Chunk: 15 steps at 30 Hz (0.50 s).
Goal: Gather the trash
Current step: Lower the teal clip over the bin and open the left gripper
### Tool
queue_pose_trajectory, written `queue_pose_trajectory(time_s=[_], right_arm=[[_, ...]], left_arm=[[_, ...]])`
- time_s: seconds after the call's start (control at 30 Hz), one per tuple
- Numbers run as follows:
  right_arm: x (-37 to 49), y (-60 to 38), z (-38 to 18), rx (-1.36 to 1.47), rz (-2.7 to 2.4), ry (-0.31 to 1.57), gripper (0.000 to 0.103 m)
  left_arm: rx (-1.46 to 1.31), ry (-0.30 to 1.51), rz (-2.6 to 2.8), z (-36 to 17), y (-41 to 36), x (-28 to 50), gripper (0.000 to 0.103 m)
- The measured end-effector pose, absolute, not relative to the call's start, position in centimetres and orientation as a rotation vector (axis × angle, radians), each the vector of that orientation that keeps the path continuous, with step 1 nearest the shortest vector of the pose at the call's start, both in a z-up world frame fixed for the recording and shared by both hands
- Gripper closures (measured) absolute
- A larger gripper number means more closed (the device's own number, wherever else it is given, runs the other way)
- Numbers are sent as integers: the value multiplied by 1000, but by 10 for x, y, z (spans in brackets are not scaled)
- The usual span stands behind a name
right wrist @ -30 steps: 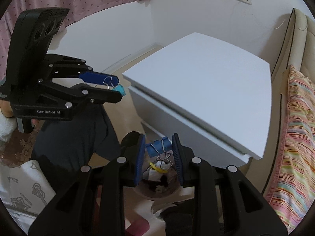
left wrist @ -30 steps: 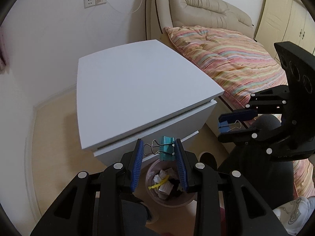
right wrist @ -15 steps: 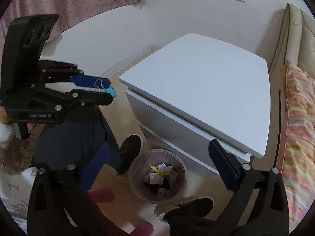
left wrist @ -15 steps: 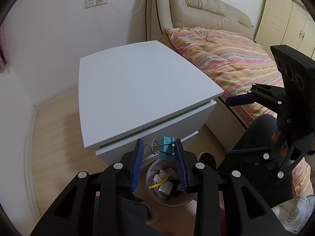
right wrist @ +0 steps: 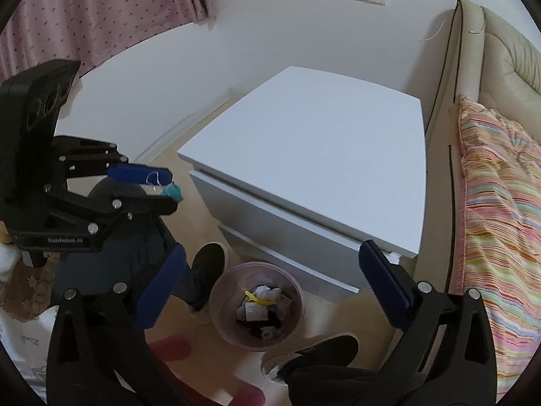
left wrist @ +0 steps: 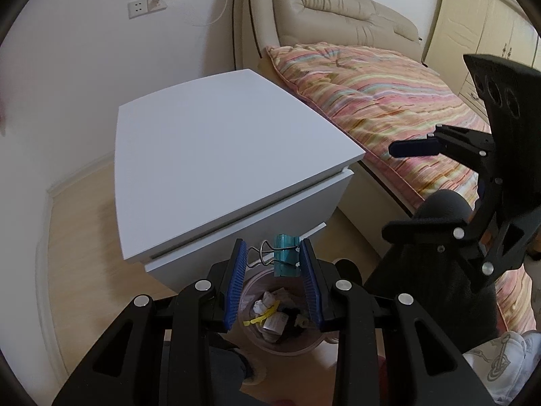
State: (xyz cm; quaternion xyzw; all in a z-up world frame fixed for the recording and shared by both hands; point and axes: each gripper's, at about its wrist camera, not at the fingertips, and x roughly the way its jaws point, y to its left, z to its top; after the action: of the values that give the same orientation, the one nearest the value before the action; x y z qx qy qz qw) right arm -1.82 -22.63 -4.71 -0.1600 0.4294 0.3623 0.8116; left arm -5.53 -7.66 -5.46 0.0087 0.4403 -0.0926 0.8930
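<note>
My left gripper (left wrist: pixel 273 270) is shut on a teal binder clip (left wrist: pixel 285 258) and holds it above a pink trash bin (left wrist: pixel 282 346) on the floor. The bin holds crumpled paper, a yellow scrap and dark bits. In the right wrist view the left gripper (right wrist: pixel 165 191) with the clip (right wrist: pixel 172 192) is at the left, and the bin (right wrist: pixel 258 306) sits below centre. My right gripper (right wrist: pixel 270 291) is open wide and empty above the bin. It also shows in the left wrist view (left wrist: pixel 402 189) at the right.
A white nightstand (left wrist: pixel 216 165) stands right behind the bin. A bed with a striped quilt (left wrist: pixel 378 91) is to its right. The person's dark shoes (right wrist: pixel 209 267) and legs flank the bin. Pink curtain (right wrist: pixel 84 10) hangs at the left.
My right gripper opened wide and its blue binder clip is no longer between the fingers. The left gripper stays shut on the teal clip over the bin.
</note>
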Motion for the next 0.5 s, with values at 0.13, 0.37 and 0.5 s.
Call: queue_pose_trajectory(time_s=[0.13,0.37,0.5], right_arm=[[-14,-234,-42,-322,740,904,3],[-8,-243,-37,-295,709,894,3],[-6,-245,-36,-284,699,895,3]], left_arm=[[25,911,-206,-53,-82,-54,71],[29,909,-237,-50,-89,-52,71],[23,917,-238,-55,-88,-49,47]])
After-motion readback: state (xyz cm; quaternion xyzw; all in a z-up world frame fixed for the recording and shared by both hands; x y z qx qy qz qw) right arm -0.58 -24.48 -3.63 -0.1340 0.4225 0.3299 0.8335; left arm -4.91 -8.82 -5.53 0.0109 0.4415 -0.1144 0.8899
